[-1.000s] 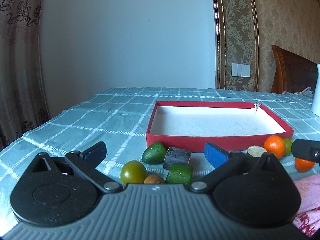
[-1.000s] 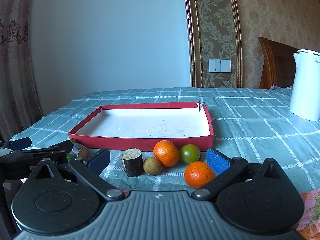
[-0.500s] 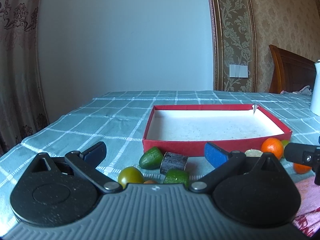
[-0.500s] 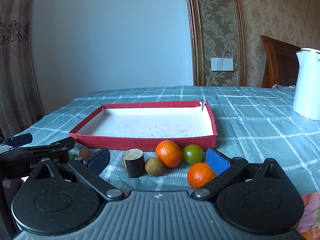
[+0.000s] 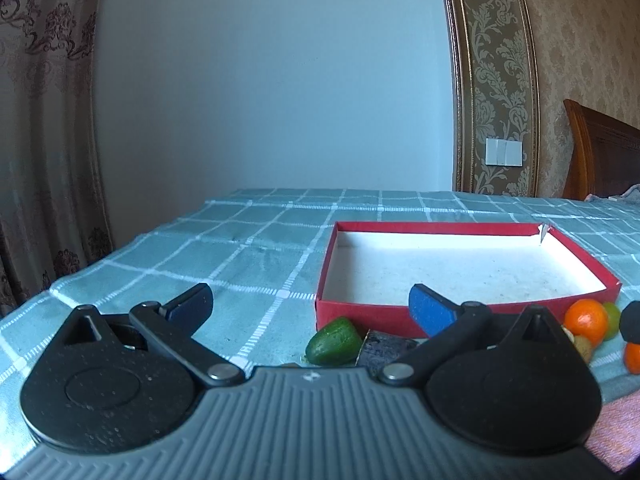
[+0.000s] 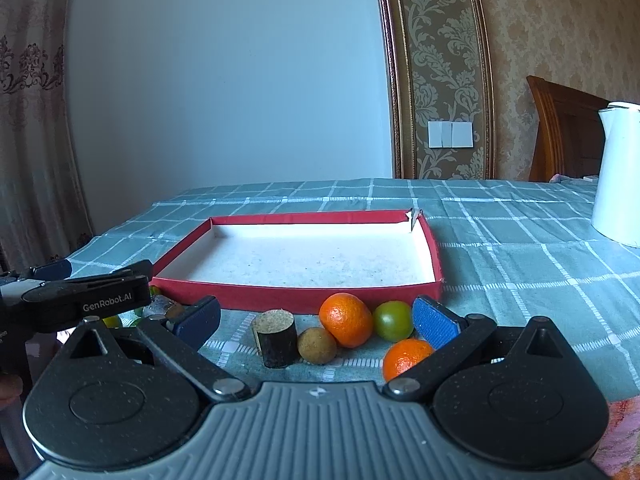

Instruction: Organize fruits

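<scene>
Left gripper [image 5: 310, 306]: your jaws stand wide, nothing between the blue pads; it hovers low at the near edge of the table.
Right gripper [image 6: 316, 318]: your jaws likewise wide and empty, also low at the table's near edge.
Between your right fingers: a dark cylinder [image 6: 275, 338] standing upright with a pale cut top; a small brown fruit [image 6: 316, 345] touching its right side; a large orange [image 6: 346, 319] behind that; a green round fruit [image 6: 393, 321] just right of the orange; a second orange [image 6: 405, 357] nearest you, partly hidden by the right finger.
Ahead of your left gripper: a green oval fruit [image 5: 334, 341] and a dark chunk [image 5: 384, 350] just beside it, both close to the tray's front wall.
Red tray [image 6: 296, 298]: shallow, white inside, holding nothing; all fruit lies on the cloth in front of it.
Tablecloth [image 6: 500, 256]: teal, with a white grid.
White kettle [image 6: 618, 176]: far right, well apart from the tray.
Your left gripper also shows at the left edge of the right wrist view, with more small fruit half hidden behind it.
</scene>
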Available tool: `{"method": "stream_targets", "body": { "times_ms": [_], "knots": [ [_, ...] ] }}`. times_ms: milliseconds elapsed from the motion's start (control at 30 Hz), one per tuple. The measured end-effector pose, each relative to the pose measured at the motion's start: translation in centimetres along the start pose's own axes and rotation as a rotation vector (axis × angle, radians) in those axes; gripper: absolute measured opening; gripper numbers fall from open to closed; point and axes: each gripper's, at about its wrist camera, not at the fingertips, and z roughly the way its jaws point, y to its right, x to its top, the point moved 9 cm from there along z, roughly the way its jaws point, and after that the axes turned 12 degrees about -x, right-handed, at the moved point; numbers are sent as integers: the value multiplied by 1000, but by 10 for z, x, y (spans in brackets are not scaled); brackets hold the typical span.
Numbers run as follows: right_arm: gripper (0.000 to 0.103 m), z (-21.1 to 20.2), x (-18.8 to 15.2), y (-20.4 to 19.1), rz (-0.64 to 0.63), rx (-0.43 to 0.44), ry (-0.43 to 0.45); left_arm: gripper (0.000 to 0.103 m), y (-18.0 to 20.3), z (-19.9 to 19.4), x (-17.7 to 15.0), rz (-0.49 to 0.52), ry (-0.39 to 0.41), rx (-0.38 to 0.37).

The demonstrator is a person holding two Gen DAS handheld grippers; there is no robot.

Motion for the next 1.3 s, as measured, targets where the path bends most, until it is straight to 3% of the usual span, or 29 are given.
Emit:
{"method": "stream_targets", "body": {
  "times_ms": [100,733,1300],
  "knots": [
    [103,2,1,-1,1,3,-2,103,-5,-1,1,-30,7,-6],
    [103,4,4,-4,14,20,-9,103,2,19,-14,-17,-145,-64],
    [103,2,-6,0,12,11,-24,103,6,19,-17,-1,-154,-76]
  ]
}}
